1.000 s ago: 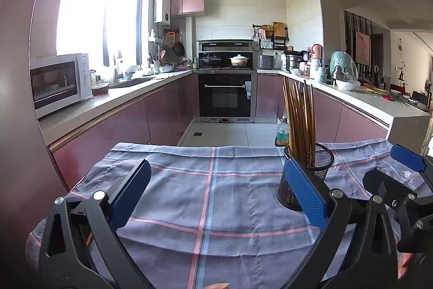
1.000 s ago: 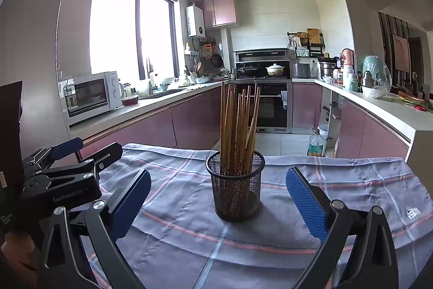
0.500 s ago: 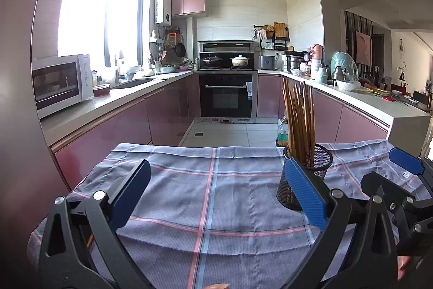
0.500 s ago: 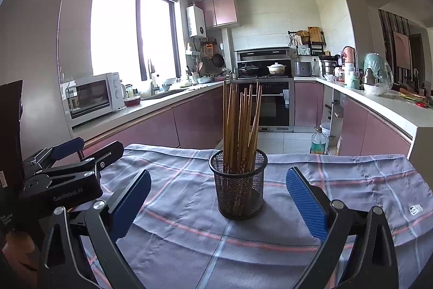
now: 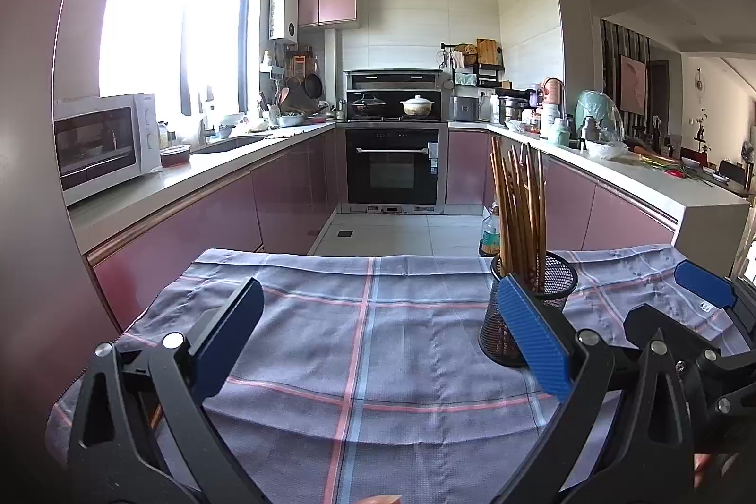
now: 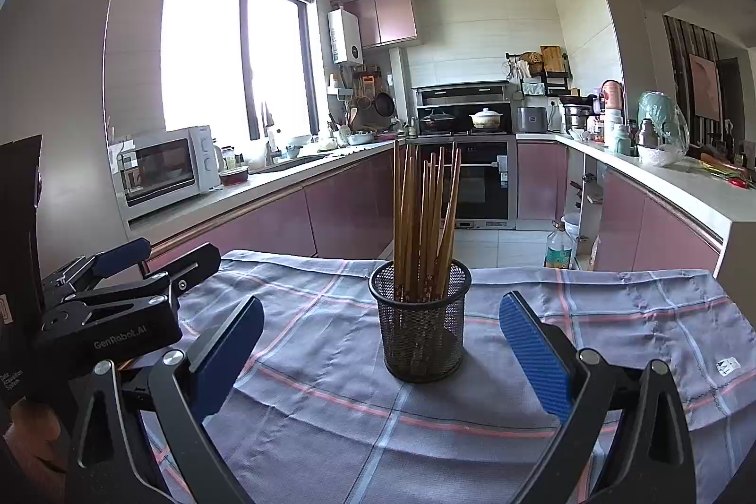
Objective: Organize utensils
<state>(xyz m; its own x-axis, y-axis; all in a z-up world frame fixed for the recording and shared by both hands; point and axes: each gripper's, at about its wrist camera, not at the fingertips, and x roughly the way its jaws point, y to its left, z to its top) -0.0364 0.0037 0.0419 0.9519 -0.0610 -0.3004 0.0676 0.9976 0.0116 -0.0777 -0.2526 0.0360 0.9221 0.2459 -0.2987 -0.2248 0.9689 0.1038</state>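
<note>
Chopsticks, slim brown wooden sticks, stand bunched in a round black wire-mesh holder on the woven plaid cloth covering my table. My right gripper faces the holder, ribbed blue jaws spread wide, empty. My left gripper, left of the holder, likewise spread.
</note>
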